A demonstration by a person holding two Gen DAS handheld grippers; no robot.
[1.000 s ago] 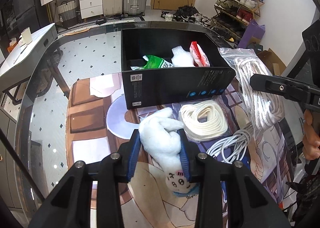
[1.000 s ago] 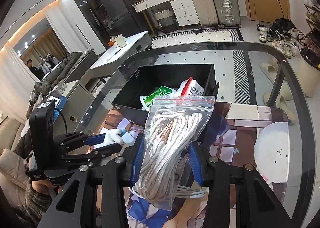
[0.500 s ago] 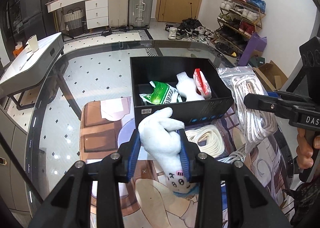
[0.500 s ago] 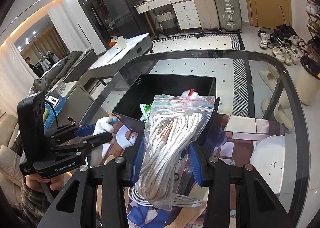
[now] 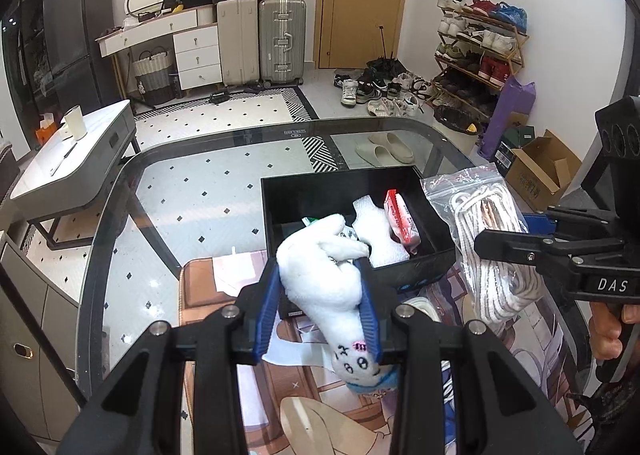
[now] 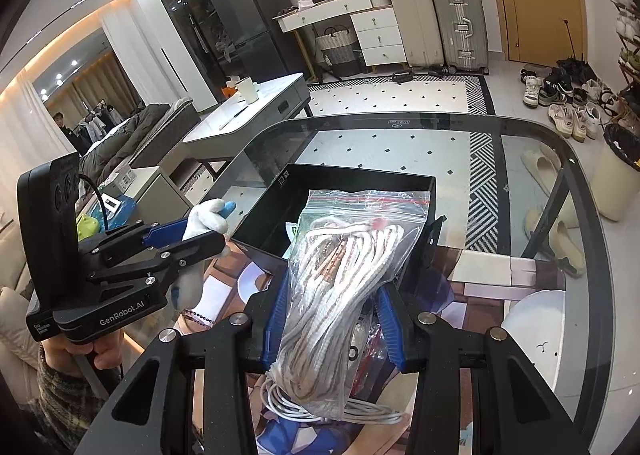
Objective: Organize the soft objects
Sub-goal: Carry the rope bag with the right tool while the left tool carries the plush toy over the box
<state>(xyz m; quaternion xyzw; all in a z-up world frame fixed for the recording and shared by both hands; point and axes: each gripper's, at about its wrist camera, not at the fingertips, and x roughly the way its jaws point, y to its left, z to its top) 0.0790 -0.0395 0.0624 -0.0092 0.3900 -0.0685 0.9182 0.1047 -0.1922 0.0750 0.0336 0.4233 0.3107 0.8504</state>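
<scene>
Suitcases, a white dresser and a crowded shoe rack line the far wall of a tiled living room, where a glass-topped table (image 5: 120, 239) carries a printed mat and an open black box (image 5: 344, 191).

Left tool (image 5: 322, 295): its blue pads are clamped on a white plush toy (image 5: 324, 279), which hangs above the mat just before the box's near wall, its stitched face pointing down toward the camera. From the right wrist view the same tool (image 6: 208, 227) appears at the left, the toy's white paw poking past its tips beside the box's left corner.

Right tool (image 6: 332, 307): pressed together on a clear zip bag of coiled white rope (image 6: 344, 267), held upright over the near edge of the box (image 6: 360, 175). In the left wrist view that bag (image 5: 480, 239) hangs just right of the box.

Inside the box lie a white foam piece (image 5: 378, 231), a red-and-white packet (image 5: 400, 215) and a green packet, mostly hidden by the toy. A loose white cable (image 6: 360, 411) lies on the mat under the bag.
</scene>
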